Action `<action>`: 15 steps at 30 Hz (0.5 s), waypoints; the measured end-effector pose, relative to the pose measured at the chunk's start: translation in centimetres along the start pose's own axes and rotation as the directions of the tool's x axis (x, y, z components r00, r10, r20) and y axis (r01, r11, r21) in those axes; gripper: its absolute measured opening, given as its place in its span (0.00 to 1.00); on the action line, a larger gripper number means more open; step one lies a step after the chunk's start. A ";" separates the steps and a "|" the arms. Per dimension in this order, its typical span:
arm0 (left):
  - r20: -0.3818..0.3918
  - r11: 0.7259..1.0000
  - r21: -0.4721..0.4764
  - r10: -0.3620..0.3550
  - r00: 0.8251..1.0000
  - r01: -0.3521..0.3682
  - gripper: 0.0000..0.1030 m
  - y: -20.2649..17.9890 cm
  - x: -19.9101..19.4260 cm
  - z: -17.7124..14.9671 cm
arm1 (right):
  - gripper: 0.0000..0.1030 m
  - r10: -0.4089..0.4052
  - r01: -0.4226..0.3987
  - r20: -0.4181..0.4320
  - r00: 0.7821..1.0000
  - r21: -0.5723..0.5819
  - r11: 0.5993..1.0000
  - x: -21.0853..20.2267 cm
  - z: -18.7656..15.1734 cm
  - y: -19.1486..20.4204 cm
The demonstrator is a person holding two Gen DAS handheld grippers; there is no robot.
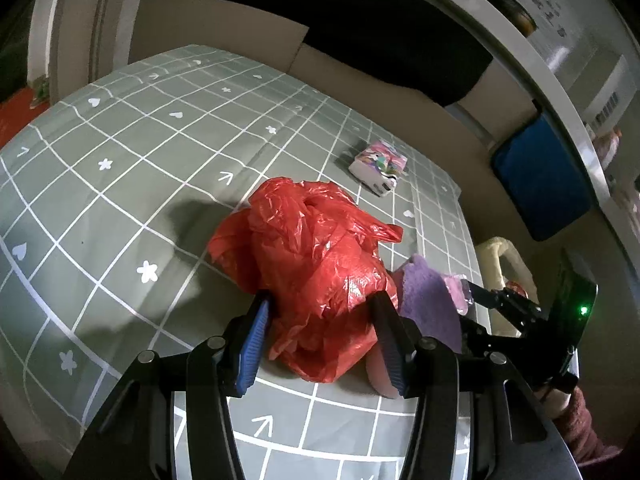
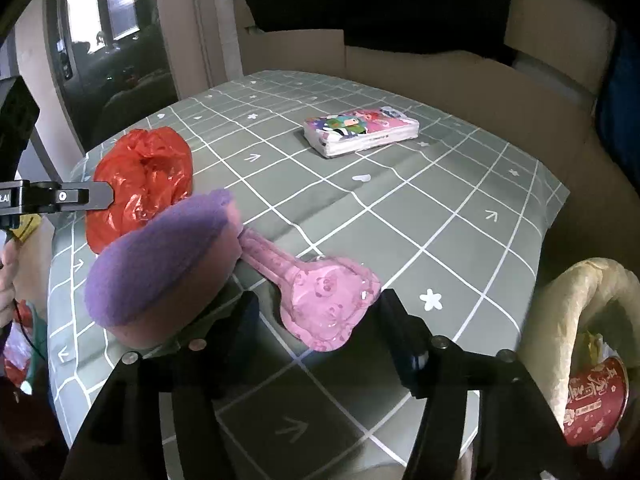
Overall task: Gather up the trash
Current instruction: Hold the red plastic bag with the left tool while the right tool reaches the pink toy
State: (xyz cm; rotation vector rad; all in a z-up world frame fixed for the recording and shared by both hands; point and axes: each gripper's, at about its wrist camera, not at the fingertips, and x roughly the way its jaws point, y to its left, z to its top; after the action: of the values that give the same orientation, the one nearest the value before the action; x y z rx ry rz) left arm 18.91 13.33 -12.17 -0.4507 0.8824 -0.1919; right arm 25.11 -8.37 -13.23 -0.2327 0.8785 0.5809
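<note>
On a green checked cloth [image 1: 120,208], a crumpled red bag [image 1: 316,264] lies between the blue pads of the left gripper [image 1: 320,344]. The jaws are spread wide on either side of the bag; whether the pads are actually pressed into the plastic cannot be told, since the film bulges up to both of them. Just beside the bag, a purple sponge [image 2: 160,264] with a pink handle [image 2: 320,300] is laid on the cloth. The right gripper [image 2: 316,320] is released: its jaws stand apart, the heart-shaped end of the handle is seen between them, and nothing is clamped. A tissue pack [image 2: 360,132] is left well apart, further up the cloth. At the table's right edge a cream bag [image 2: 580,300] is seen, with a red cup [image 2: 596,408] inside it; this is judged to be where the trash is gathered.

The step in hand is judged to be the seizing of the red bag. It is best done if the jaws are brought low, so that a thick bunch of plastic is caught rather than a loose flap, which would slip. The sponge should be kept clear of the right-hand pad, or it will be dragged along. The cloth should not be pinched with the film.
</note>
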 end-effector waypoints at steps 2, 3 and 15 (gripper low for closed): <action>0.004 1.000 -0.005 0.003 1.000 -0.003 0.51 0.0 0.1 -0.1 | 0.57 -0.001 0.001 -0.012 1.000 -0.008 1.000 0.2 0.2 0.0; 0.007 1.000 -0.005 0.005 1.000 -0.005 0.52 0.0 0.1 -0.1 | 0.57 -0.001 0.000 -0.018 1.000 -0.018 1.000 0.2 0.2 0.0; 0.009 1.000 -0.015 0.002 1.000 -0.002 0.53 0.1 0.2 -0.1 | 0.47 -0.010 0.009 0.070 0.998 0.003 1.000 -1.8 0.2 -0.2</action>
State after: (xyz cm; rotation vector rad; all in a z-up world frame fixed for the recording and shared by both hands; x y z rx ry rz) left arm 18.93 13.33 -12.41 -0.4641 0.8755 -0.1815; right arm 24.51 -9.13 -11.72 -0.2130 0.8101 0.5757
